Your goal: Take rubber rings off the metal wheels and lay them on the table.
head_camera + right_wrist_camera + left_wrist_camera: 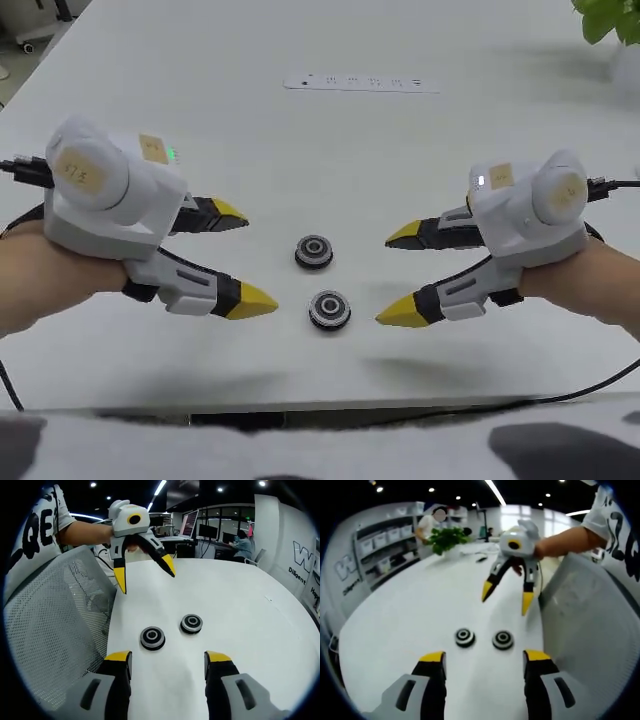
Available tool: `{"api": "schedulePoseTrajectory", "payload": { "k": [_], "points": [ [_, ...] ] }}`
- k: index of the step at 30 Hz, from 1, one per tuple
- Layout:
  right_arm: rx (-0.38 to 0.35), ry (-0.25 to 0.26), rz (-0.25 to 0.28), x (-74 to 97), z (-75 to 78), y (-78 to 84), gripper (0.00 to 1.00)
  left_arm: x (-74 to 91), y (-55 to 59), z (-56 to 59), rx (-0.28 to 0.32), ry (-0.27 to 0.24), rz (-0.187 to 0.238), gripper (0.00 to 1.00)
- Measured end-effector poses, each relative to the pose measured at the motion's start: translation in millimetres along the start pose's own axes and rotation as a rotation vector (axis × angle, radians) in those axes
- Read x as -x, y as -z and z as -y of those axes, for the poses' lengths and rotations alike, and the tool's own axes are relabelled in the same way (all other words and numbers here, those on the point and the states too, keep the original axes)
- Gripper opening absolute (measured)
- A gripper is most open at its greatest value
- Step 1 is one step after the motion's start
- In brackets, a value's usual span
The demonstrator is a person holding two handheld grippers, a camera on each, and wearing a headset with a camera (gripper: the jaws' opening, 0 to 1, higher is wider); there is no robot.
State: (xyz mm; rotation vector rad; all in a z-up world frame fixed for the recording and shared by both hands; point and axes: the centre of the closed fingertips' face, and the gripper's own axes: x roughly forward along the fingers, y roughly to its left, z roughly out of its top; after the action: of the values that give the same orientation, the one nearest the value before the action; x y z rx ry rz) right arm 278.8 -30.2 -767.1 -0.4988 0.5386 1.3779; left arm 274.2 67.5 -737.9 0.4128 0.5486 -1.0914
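2 wheels, far wheel (314, 252) and near wheel (330, 309), lie on the table (450, 140) between left gripper (255, 258) and right gripper (386, 278), both jaws spread, empty.

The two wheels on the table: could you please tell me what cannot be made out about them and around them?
Near wheel and far wheel: undersides hidden against the table; rim detail too small, all views.
White strip: markings too small, head view.
Plant: cut off by head view's top-right corner.

Looks like an open-plan office lab: shelves of storage bins (385, 542) by a wall, computer monitors (190, 524), ceiling spotlights (93, 484), a potted plant (445, 537) at the far edge of the white table (405, 610)
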Motion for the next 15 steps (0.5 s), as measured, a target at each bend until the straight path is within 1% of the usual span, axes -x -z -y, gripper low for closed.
{"api": "schedulePoseTrajectory", "payload": {
  "k": [5,9,15],
  "points": [
    [-0.011,-0.006,0.005,-1.6,-0.7,1.0,0.54,-7.4,-0.3,3.8,-0.009,0.024,-0.005,0.61],
    [-0.005,-0.016,-0.004,-4.3,-1.7,3.1,0.52,-12.2,-0.3,5.2,-0.012,0.038,-0.006,0.59],
    [0.001,-0.029,-0.003,-8.7,-2.3,2.9,0.51,-18.2,-0.3,6.6,-0.009,0.055,-0.010,0.57]
  ]
}}
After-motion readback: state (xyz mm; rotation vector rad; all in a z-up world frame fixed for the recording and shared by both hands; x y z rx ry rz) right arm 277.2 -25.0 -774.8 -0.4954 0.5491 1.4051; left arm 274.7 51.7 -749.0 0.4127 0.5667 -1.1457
